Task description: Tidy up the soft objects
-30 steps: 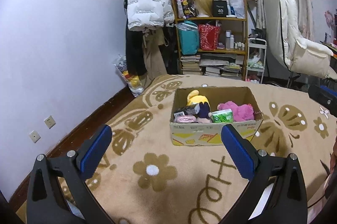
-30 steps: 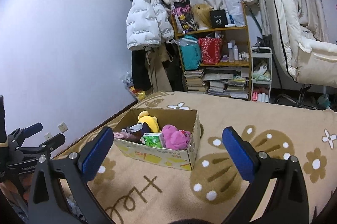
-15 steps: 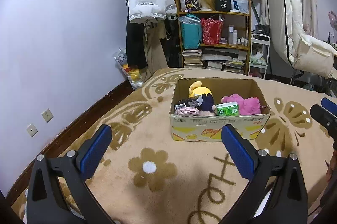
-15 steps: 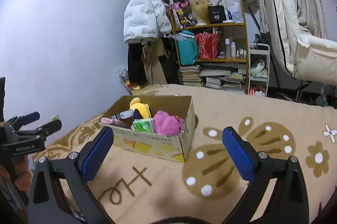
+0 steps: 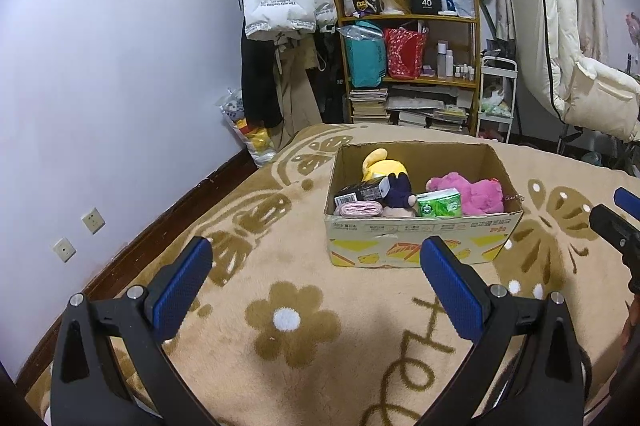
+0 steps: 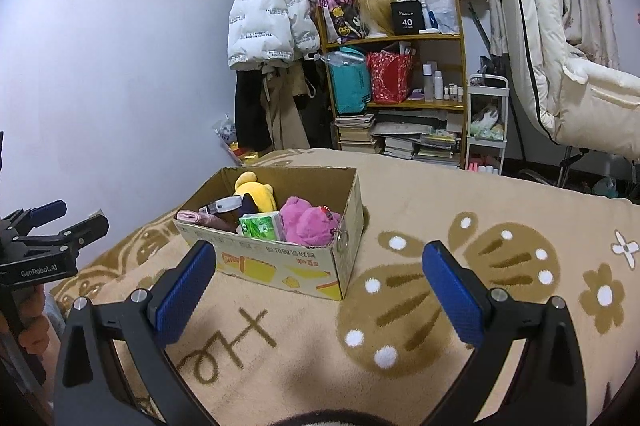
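Cardboard box (image 5: 420, 246) nearer now, open blanket (image 5: 288, 318) between.

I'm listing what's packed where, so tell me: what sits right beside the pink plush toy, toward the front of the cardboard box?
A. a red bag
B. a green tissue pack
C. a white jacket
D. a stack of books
B: the green tissue pack leans against the pink plush toy inside the cardboard box, at its near wall.
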A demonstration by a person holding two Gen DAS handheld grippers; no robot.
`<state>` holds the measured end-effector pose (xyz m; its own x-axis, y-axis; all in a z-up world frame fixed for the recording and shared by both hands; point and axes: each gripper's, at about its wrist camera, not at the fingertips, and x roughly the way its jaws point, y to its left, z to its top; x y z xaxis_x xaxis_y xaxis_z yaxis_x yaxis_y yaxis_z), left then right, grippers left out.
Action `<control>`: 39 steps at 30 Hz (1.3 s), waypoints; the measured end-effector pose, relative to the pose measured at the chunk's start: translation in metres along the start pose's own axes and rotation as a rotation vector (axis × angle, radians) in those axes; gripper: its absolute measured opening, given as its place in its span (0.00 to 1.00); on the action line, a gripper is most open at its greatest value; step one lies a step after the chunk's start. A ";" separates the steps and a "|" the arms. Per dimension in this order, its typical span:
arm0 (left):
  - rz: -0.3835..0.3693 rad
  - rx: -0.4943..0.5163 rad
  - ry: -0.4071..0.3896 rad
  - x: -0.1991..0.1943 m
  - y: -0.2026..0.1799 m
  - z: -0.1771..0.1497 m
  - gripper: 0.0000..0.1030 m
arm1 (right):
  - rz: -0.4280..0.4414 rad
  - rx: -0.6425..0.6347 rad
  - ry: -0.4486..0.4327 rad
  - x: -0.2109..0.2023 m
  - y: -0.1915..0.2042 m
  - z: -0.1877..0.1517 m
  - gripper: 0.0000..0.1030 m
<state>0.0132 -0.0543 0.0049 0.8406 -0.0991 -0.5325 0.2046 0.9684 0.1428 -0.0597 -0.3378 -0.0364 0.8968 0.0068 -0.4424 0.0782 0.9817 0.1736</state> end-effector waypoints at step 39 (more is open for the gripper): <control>0.004 0.001 0.013 0.004 0.002 -0.002 1.00 | -0.007 -0.018 0.020 0.004 0.004 -0.005 1.00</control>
<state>0.0155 -0.0526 0.0014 0.8349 -0.0927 -0.5425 0.2020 0.9686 0.1452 -0.0578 -0.3325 -0.0418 0.8872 0.0035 -0.4613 0.0766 0.9850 0.1548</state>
